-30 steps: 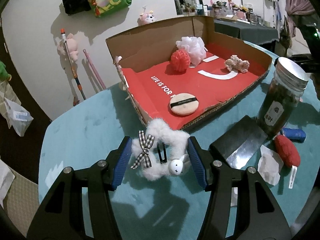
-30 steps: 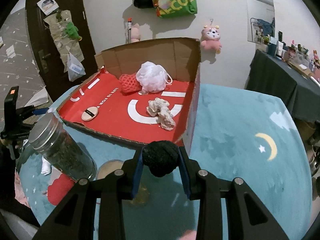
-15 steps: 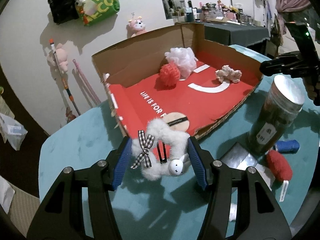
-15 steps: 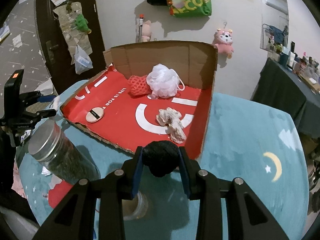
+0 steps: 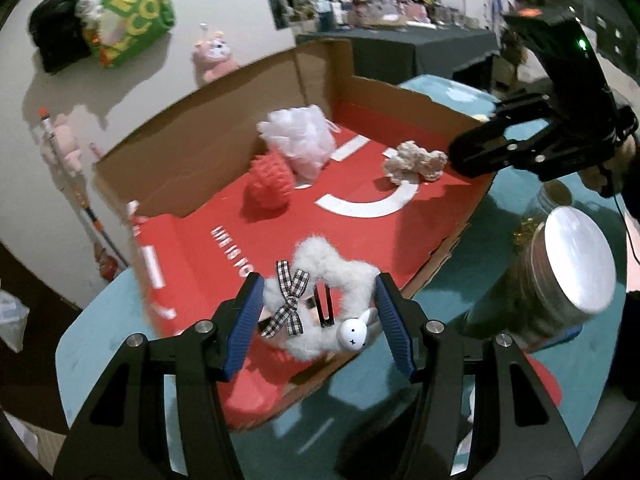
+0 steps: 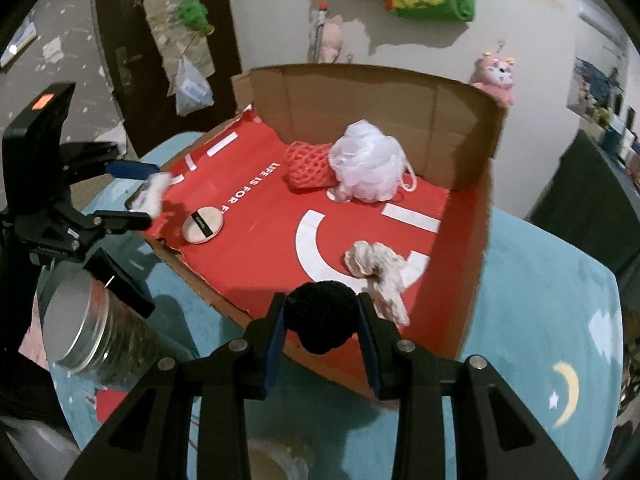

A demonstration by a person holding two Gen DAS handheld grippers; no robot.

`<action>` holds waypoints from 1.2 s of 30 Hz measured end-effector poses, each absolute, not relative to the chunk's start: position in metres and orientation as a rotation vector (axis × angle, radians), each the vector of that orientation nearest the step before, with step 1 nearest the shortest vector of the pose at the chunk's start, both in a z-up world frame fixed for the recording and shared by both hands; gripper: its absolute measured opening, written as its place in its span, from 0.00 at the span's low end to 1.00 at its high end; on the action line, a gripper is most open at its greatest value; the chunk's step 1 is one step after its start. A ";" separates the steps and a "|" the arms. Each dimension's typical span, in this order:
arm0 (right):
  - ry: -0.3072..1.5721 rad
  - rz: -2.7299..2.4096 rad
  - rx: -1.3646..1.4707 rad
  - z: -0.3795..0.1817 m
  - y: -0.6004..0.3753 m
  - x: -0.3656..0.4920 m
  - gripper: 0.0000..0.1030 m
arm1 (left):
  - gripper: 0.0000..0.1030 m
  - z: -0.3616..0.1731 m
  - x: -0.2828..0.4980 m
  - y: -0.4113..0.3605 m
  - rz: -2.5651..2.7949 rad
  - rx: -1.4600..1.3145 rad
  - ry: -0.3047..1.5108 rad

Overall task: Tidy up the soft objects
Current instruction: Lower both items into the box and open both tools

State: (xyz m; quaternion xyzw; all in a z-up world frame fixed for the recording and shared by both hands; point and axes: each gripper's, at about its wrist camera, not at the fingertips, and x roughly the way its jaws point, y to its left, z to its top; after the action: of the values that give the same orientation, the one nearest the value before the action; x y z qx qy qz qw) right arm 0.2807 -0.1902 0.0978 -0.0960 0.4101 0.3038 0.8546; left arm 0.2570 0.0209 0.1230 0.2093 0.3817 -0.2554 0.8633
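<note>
My left gripper (image 5: 320, 314) is shut on a white fluffy hair tie (image 5: 328, 276) with a checked bow and a small bunny head, held over the near edge of the red cardboard box (image 5: 360, 240). My right gripper (image 6: 322, 326) is shut on a black pompom (image 6: 322, 318) above the box's (image 6: 256, 248) front edge. Inside lie a white bath pouf (image 6: 366, 162), a red mesh sponge (image 6: 310, 164), a beige knotted rope piece (image 6: 376, 270) and a round powder puff (image 6: 202, 230). The left gripper (image 6: 148, 192) also shows at the box's left side in the right wrist view.
A glass jar with a metal lid (image 5: 560, 280) stands on the teal tablecloth (image 6: 540, 300) right of the box; the same jar (image 6: 84, 344) shows at the left in the right wrist view. A red object (image 5: 548, 384) lies near it. Bags and plush toys hang on the wall behind.
Both grippers have carried their loads forward from the table to the box's near edge. The hair tie now hangs over the red floor, hiding the powder puff in the left wrist view.
</note>
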 end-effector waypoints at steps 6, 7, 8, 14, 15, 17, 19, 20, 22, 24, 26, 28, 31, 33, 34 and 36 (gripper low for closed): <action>0.935 0.682 -0.276 0.084 -0.169 0.302 0.35 | 0.53 0.107 0.280 -0.015 -0.594 0.507 0.870; 0.945 0.684 -0.282 0.082 -0.168 0.305 0.35 | 0.53 0.105 0.282 -0.019 -0.596 0.516 0.877; 0.957 0.683 -0.292 0.079 -0.166 0.308 0.35 | 0.53 0.102 0.287 -0.026 -0.603 0.534 0.892; 1.023 0.711 -0.329 0.066 -0.158 0.323 0.35 | 0.53 0.089 0.306 -0.052 -0.635 0.595 0.953; 1.035 0.713 -0.336 0.064 -0.156 0.325 0.35 | 0.53 0.088 0.308 -0.054 -0.639 0.603 0.959; 1.047 0.711 -0.342 0.061 -0.154 0.328 0.35 | 0.53 0.082 0.313 -0.060 -0.644 0.622 0.975; 1.063 0.712 -0.345 0.058 -0.152 0.331 0.35 | 0.53 0.078 0.316 -0.062 -0.649 0.628 0.990; 1.068 0.713 -0.348 0.056 -0.152 0.332 0.35 | 0.53 0.076 0.319 -0.064 -0.650 0.630 1.000; 1.074 0.710 -0.364 0.054 -0.150 0.332 0.35 | 0.53 0.072 0.323 -0.066 -0.647 0.631 1.017; 1.078 0.710 -0.370 0.053 -0.149 0.332 0.36 | 0.53 0.068 0.325 -0.067 -0.648 0.635 1.026; 1.078 0.710 -0.372 0.053 -0.147 0.333 0.36 | 0.54 0.065 0.327 -0.068 -0.653 0.634 1.032; 1.079 0.708 -0.372 0.052 -0.145 0.334 0.36 | 0.54 0.063 0.327 -0.069 -0.652 0.630 1.031; 1.082 0.708 -0.371 0.052 -0.144 0.335 0.37 | 0.54 0.061 0.329 -0.069 -0.665 0.620 1.033; 1.086 0.707 -0.368 0.051 -0.144 0.336 0.37 | 0.54 0.059 0.329 -0.068 -0.666 0.619 1.040; 1.086 0.705 -0.369 0.050 -0.144 0.337 0.37 | 0.54 0.058 0.329 -0.067 -0.665 0.621 1.043; 1.086 0.707 -0.368 0.050 -0.143 0.339 0.39 | 0.55 0.056 0.331 -0.069 -0.666 0.616 1.046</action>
State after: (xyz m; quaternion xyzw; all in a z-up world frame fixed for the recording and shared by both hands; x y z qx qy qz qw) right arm 0.3387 -0.1432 0.0496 -0.1702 0.5031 0.3274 0.7815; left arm 0.3315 -0.0691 0.0562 0.2839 0.4822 -0.3071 0.7698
